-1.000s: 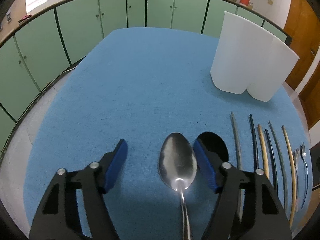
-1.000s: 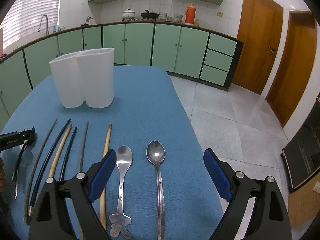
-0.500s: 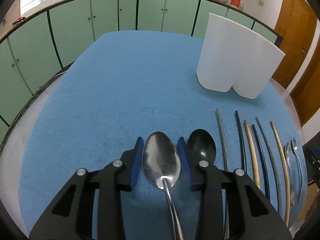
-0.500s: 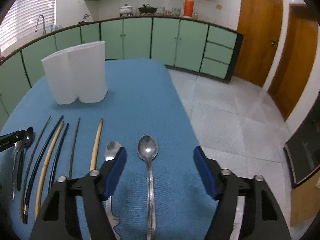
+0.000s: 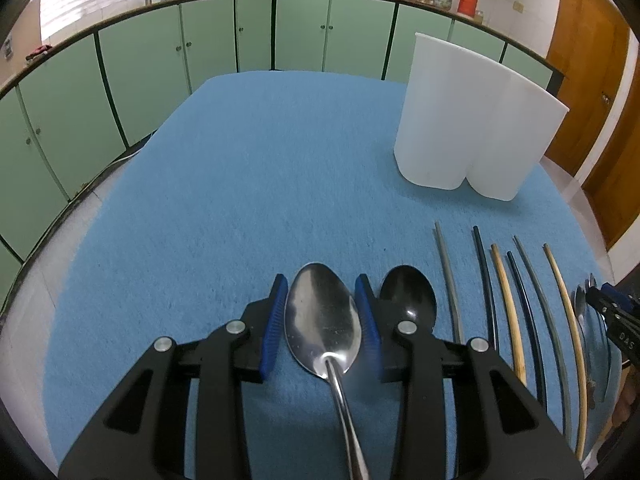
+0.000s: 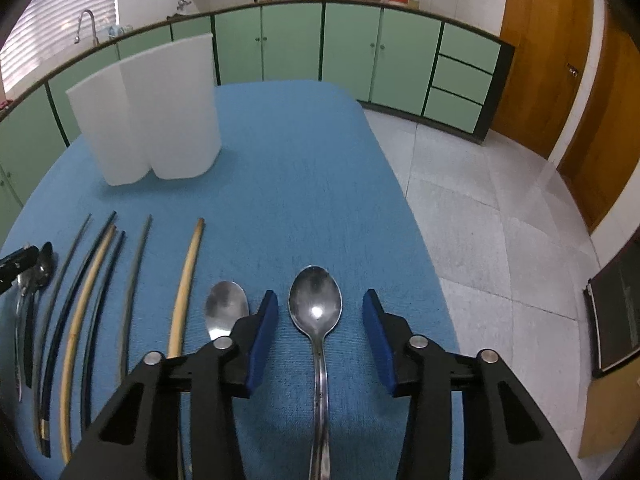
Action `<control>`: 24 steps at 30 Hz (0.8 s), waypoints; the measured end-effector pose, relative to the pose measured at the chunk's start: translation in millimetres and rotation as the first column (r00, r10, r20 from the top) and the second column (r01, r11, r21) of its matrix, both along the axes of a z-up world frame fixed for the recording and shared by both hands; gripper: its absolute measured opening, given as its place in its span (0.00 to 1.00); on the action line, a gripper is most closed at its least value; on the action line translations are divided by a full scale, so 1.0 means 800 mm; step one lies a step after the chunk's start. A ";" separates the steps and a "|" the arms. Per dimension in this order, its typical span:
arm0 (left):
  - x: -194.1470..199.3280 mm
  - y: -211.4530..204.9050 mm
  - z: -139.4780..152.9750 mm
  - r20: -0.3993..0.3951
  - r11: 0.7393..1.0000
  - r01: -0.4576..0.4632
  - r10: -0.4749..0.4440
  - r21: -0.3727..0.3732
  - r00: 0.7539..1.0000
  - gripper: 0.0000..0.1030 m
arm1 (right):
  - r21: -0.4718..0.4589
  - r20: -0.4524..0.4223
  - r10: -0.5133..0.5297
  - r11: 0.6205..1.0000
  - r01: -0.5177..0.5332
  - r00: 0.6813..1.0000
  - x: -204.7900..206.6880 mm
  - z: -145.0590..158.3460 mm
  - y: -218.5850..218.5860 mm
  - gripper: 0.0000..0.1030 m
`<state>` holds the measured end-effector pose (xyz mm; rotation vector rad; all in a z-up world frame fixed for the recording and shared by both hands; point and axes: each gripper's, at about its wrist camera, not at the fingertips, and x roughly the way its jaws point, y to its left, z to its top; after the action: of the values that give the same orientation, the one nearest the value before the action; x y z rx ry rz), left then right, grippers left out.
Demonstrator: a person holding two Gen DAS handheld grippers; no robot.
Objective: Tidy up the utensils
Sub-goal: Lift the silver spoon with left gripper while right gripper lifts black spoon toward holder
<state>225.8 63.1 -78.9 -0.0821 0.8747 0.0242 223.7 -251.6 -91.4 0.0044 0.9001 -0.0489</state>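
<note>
Left wrist view shows the left gripper (image 5: pixel 321 322) squeezed onto the bowl of a big silver spoon (image 5: pixel 322 320); the blue pads (image 5: pixel 274 322) press on both sides of it. A black spoon (image 5: pixel 408 298) lies just beside it on the right, partly behind the finger. Past that is a row of chopsticks (image 5: pixel 506 312), grey, black and tan, lying side by side on the blue table cover (image 5: pixel 256 184). Far at the right edge the other claw peeks in over two small spoons. A white holder (image 5: pixel 468 120) with two round parts stands upright farther back on the cover, well apart from the row. In the right wrist view, the right gripper (image 6: pixel 320 336) has just been closing, but its blue pads (image 6: pixel 262 336) do not touch anything yet. A shiny spoon (image 6: pixel 316 308) lies between them with a gap on each side. Another small spoon (image 6: pixel 225 312) lies just left of the left pad, partly hidden by it. Green cupboards (image 6: pixel 288 44) run behind the table, and a brown door (image 6: pixel 540 60) is on the right.
</note>
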 end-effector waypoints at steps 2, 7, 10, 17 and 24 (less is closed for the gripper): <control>0.000 -0.002 0.000 0.004 1.000 0.006 -0.006 0.002 1.000 0.33 | 0.012 0.000 0.006 1.000 -0.006 1.000 0.002 -0.001 -0.001 0.34; -0.007 -0.007 0.008 0.028 1.000 0.027 -0.027 0.004 0.999 0.33 | 0.035 0.001 0.020 0.999 -0.020 1.000 -0.002 0.000 -0.002 0.27; -0.017 -0.009 0.018 0.054 0.999 0.035 -0.035 0.004 0.998 0.33 | 0.056 0.027 0.022 0.998 -0.023 0.999 -0.014 0.008 -0.002 0.27; -0.049 -0.015 0.053 0.172 0.998 0.068 -0.064 -0.015 0.983 0.32 | 0.088 0.183 0.052 0.994 -0.069 0.982 -0.058 0.059 -0.001 0.27; -0.084 -0.021 0.086 0.308 0.995 0.095 -0.081 -0.033 0.948 0.32 | 0.087 0.322 0.085 0.989 -0.119 0.943 -0.092 0.106 0.007 0.27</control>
<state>158.7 46.2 -9.9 -0.0882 0.5669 -0.0910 150.4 -245.6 -6.2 0.0621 0.5775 0.0948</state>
